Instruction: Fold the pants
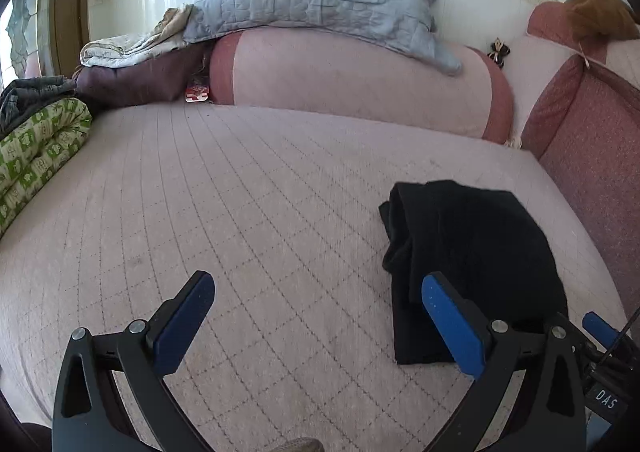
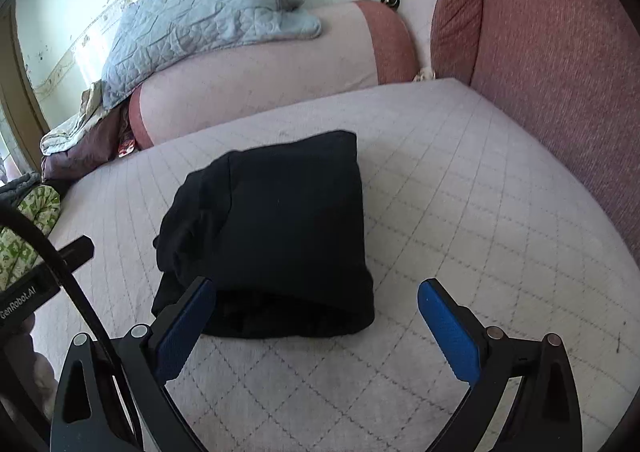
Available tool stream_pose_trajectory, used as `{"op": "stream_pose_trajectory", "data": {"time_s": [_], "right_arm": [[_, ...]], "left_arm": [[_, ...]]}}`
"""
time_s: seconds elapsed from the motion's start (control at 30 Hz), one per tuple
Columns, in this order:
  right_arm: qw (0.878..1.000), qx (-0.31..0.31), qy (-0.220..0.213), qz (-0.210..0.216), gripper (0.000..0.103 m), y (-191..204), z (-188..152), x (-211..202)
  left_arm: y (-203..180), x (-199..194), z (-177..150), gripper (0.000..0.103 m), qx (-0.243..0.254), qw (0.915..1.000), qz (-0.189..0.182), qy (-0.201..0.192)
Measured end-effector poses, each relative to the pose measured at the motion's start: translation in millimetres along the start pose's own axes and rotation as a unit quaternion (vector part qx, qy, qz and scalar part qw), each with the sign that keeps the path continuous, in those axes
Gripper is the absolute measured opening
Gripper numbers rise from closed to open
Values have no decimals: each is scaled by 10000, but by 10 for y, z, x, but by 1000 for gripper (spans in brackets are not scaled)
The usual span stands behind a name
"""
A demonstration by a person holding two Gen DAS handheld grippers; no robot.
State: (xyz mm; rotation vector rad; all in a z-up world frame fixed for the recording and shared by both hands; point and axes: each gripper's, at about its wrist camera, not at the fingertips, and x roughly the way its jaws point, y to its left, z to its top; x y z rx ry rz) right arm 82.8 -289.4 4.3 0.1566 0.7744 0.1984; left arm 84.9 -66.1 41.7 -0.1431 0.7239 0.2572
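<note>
"GenRobot.AI" marks the left gripper beside folded black pants.

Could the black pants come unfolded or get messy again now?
Maybe. The black pants lie folded on the quilted pink mattress, but their left side is bunched and uneven, so the bundle could slump open. Both jaws stand open with nothing held. The left finger of the right hand-held gripper sits right at the bundle's near edge and could snag a layer if it moves. The left hand-held gripper is also close beside the pants and might nudge them.
</note>
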Motion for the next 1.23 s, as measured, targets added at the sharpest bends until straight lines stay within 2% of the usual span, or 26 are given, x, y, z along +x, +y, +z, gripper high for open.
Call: {"op": "stream_pose_trajectory", "data": {"time_s": [0.27,0.77,1.23], "right_arm": [[9999,-75,120,47,103,49,-48,40],[9992,-297,269,-29,103,154,-123,104],[9987,-353,375,-50,103,165,-117,177]], "left_arm": [[-175,77,-121,103,408,9987,-88,286],[-113,181,-168,103,295,9975,-133,635],[-143,268,-207,103,430,9950,-317,845]]}}
